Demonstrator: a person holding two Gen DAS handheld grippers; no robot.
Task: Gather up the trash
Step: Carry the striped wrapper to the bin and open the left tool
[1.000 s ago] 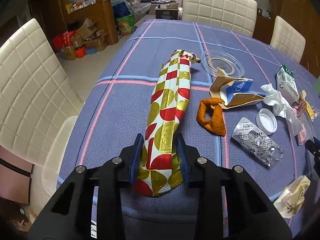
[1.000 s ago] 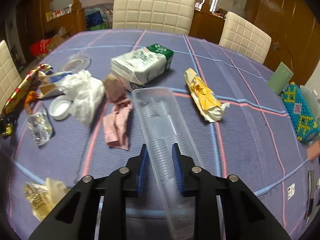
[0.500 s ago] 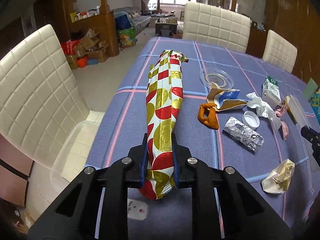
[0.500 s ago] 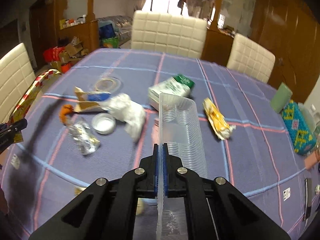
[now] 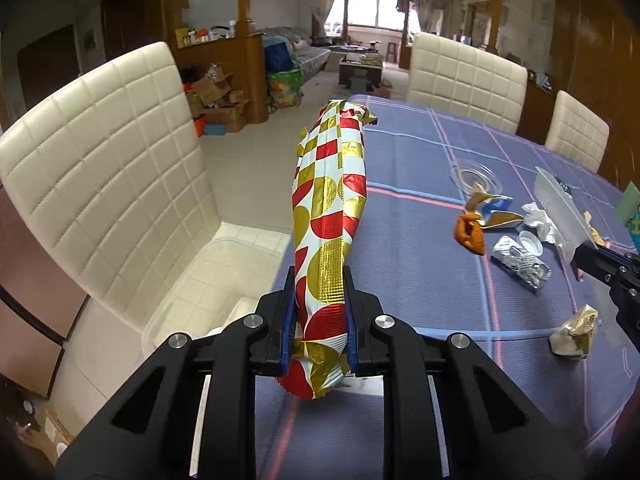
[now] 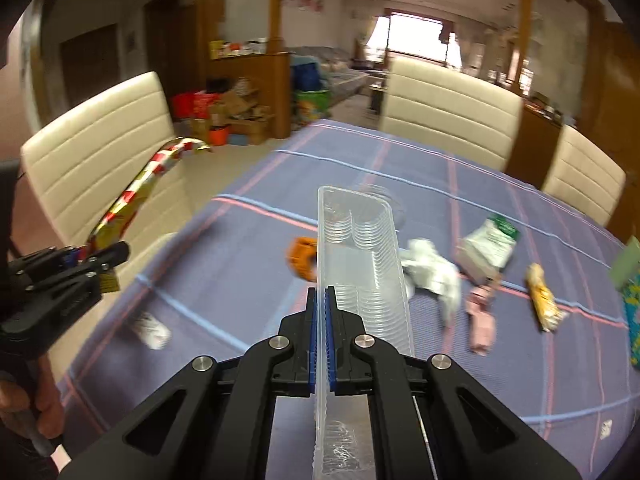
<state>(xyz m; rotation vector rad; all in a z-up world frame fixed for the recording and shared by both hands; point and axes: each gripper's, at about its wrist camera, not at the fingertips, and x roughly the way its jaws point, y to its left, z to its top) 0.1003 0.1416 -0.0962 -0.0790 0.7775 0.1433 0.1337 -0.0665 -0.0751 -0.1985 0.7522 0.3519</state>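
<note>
Up off the table, the left gripper (image 5: 318, 326) squeezes the bottom part of a long shiny wrapper (image 5: 328, 220) with red and gold spots and squares. Its two blue pads press on both sides of the wrapper, and the rest of it sticks up and away, with its crinkled top hanging over the edge of the table (image 5: 420, 208). A white padded chair (image 5: 108, 168) stands just beside that edge, and a clear bin (image 5: 192, 300) sits on the chair's seat. The right gripper (image 6: 322, 336) is closed tight on one thin side wall of a long clear plastic tray (image 6: 362, 264), which points forward above the blue cloth. More trash lies on the table: an orange peel (image 5: 470, 230), a torn brown and blue paper packet (image 5: 490, 206), a crumpled white tissue (image 6: 434, 276), a small white lid (image 5: 530, 242), a silver blister pack (image 5: 520, 268), a green and white bag (image 6: 490, 246), a yellow wrapper (image 6: 542, 302) and a pink scrap (image 6: 482, 318). A small crumpled wrapper (image 5: 574, 334) lies near the front edge. The right view is blurry, so the pale lump at its lower left may be that same small wrapper.
</note>
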